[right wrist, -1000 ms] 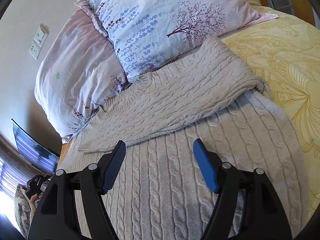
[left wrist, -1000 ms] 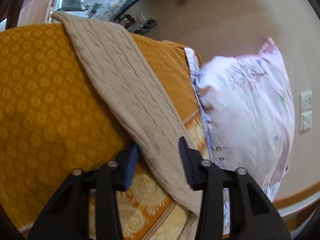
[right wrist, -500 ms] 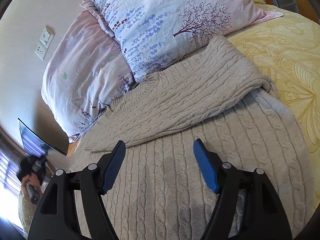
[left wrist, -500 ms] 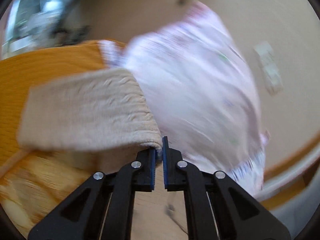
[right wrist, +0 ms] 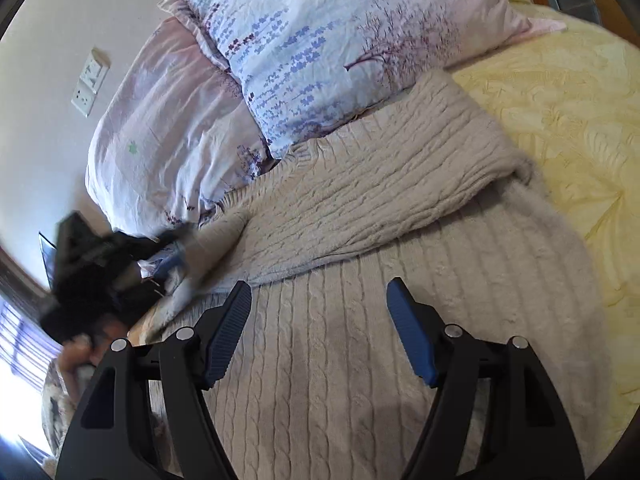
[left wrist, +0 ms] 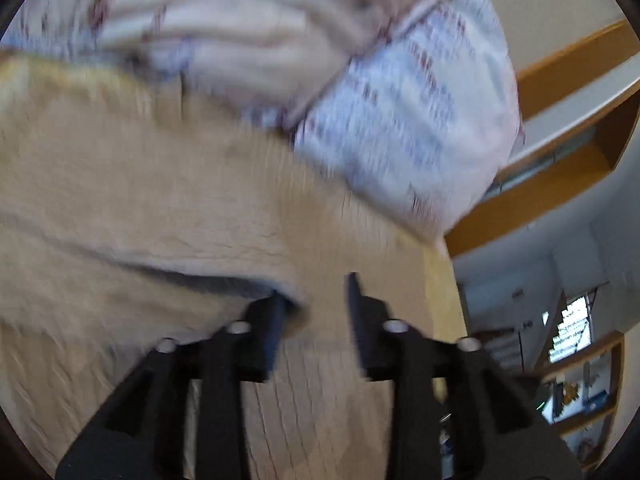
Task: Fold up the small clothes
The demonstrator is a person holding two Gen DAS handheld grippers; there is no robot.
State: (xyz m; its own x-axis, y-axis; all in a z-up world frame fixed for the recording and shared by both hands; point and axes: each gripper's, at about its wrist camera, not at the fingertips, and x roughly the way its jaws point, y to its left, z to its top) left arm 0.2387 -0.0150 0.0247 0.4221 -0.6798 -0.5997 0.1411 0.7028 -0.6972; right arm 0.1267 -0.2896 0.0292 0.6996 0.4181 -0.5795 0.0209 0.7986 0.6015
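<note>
- We find the sweater spread over the yellow bedspread, its body running from the near edge up toward the pillows.
- One sleeve already lies folded across the chest, its long axis slanting from the right shoulder down toward the left side of the right wrist view.
- The left gripper sits at the sweater's left edge. Its jaws are opening, and a fold of knit lies against the left finger, no longer pinched as far as the blur lets us judge.
- In the right wrist view this same gripper is a dark smear at the left, just beside the second sleeve end, which has been brought in over the body.
- The right gripper hovers over the lower body of the sweater with its jaws standing well apart and nothing between them.
- We judge the coming move to turn on the hem: it lies nearest the right gripper, below both claws, and would fold up along the body's long axis toward the pillows.
- We observe no containers in either view.
</note>
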